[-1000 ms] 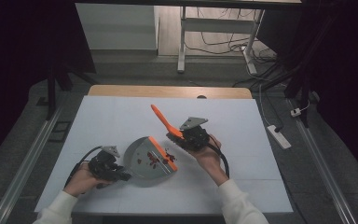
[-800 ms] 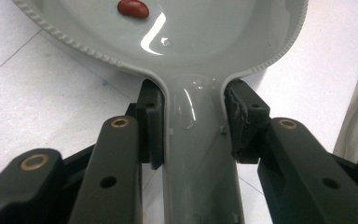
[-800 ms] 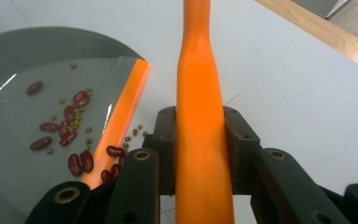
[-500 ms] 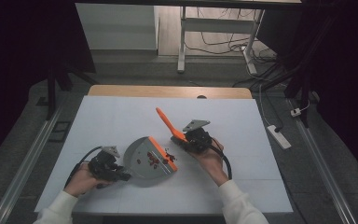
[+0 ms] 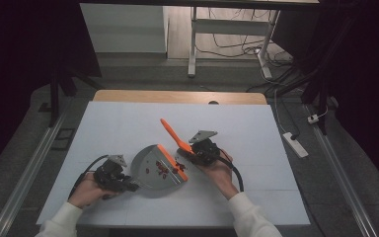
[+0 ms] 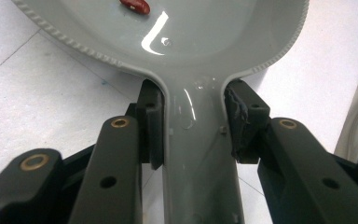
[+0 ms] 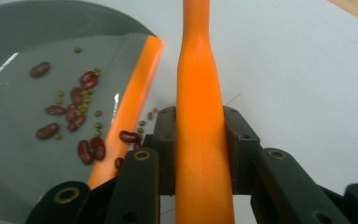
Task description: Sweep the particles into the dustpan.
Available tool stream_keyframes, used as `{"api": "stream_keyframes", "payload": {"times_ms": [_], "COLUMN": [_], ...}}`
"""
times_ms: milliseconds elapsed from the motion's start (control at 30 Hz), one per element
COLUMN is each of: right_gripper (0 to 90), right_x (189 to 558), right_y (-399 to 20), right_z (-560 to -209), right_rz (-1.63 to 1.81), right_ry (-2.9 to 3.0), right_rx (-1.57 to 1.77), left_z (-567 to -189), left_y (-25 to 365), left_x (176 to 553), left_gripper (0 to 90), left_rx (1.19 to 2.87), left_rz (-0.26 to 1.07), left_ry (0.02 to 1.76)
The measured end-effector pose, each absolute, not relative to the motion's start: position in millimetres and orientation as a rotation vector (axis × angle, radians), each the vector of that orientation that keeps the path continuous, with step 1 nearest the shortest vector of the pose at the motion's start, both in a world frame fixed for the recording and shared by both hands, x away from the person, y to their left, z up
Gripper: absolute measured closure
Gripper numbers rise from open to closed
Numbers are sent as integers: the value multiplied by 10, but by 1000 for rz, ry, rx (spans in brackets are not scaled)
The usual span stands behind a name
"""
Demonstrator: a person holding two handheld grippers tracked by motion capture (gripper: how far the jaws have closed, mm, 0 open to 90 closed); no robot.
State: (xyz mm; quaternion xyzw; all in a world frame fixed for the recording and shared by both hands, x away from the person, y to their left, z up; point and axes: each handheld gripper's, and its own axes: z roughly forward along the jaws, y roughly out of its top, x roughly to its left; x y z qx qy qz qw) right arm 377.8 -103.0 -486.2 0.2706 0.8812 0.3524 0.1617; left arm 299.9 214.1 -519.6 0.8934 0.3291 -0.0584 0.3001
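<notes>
My left gripper (image 5: 109, 176), low in the left of the high view, is clamped on the handle of the grey dustpan (image 5: 150, 170); in the left gripper view the pads (image 6: 151, 123) press both sides of that handle, which I judge keeps the pan pinned flat while sweeping goes on. My right gripper (image 5: 201, 150), just right of centre, grips the orange brush handle (image 5: 170, 132), pads (image 7: 165, 140) tight against it in the right gripper view, the handle slanting up toward the upper left. The brush end sits at the pan's orange lip (image 5: 172, 163), where it can push spillage in. Red kidney beans (image 7: 77, 109) and small green beans (image 7: 86, 100) already lie inside the pan; a few (image 7: 129, 136) rest at the lip, not yet in.

The pan rests on a white table top (image 5: 256, 148) with a wooden edge (image 5: 177, 97) at the far side. Beyond it, a grey floor, a white frame's legs (image 5: 193, 44), loose cables (image 5: 237, 47) and a power strip (image 5: 295, 144) at right.
</notes>
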Motion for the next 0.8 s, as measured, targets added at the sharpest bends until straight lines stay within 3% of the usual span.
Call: {"api": "stream_keyframes", "payload": {"times_ms": [800], "right_gripper": [694], "right_x": [3525], "right_y": [-647], "right_z": [-4795], "right_rz": [1175], "right_ry": [2617], "right_rx": [633], "left_z": [-5209], "left_y": [2123], "left_x": [2998], "left_gripper": [623], "left_rx": [2371], "left_rz": [-150], "left_ry": [876]}}
